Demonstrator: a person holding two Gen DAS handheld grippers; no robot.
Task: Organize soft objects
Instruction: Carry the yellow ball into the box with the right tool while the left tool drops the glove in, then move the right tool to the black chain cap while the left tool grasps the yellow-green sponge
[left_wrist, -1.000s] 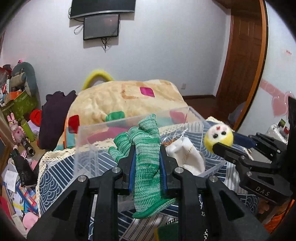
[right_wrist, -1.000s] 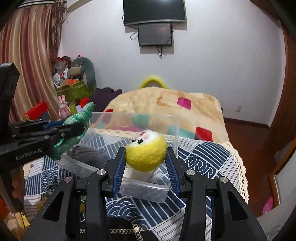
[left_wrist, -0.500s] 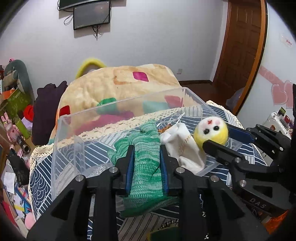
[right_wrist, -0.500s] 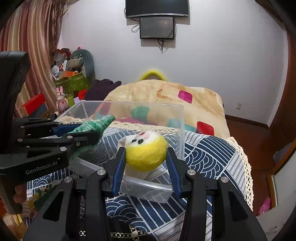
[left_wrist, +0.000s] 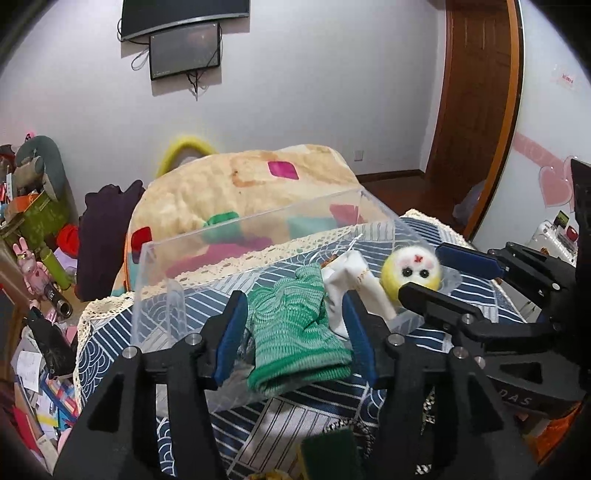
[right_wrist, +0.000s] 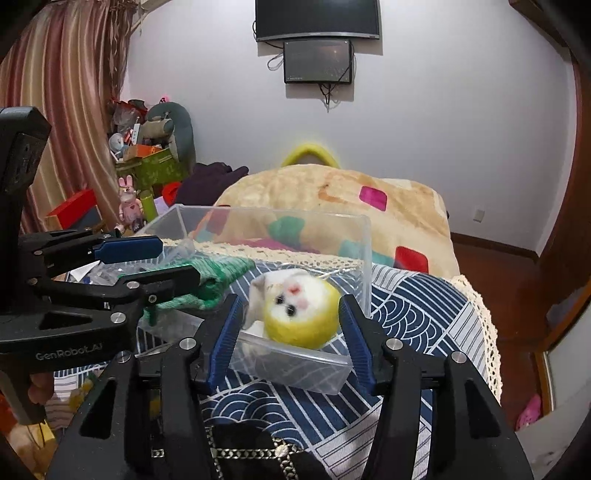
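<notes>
A clear plastic box (left_wrist: 258, 218) stands on the patterned cloth. My left gripper (left_wrist: 295, 332) is over its near wall, its jaws opening. The green knitted glove (left_wrist: 295, 332) lies loose between the pads, draped over that wall. A white sock (left_wrist: 347, 288) sits in the box beside it. My right gripper (right_wrist: 290, 332) is at the box's (right_wrist: 365, 258) near rim, jaws also opening. The yellow felt ball with a face (right_wrist: 301, 314) is blurred between the pads, free of them, against the sock (right_wrist: 273, 280). The left gripper (right_wrist: 155, 264) and glove (right_wrist: 218, 273) show at left.
A blue wave-pattern cloth (right_wrist: 424, 306) covers the table. Behind it lies a beige blanket (left_wrist: 240, 184). Toys and boxes (right_wrist: 147, 166) crowd the left; a wooden door (left_wrist: 476, 92) is at right. A black chain-strap item (right_wrist: 258, 454) lies at the near edge.
Both grippers have spread their jaws. The glove has slipped from the left pads onto the box wall. The ball has come free of the right pads and turned its face toward me.
</notes>
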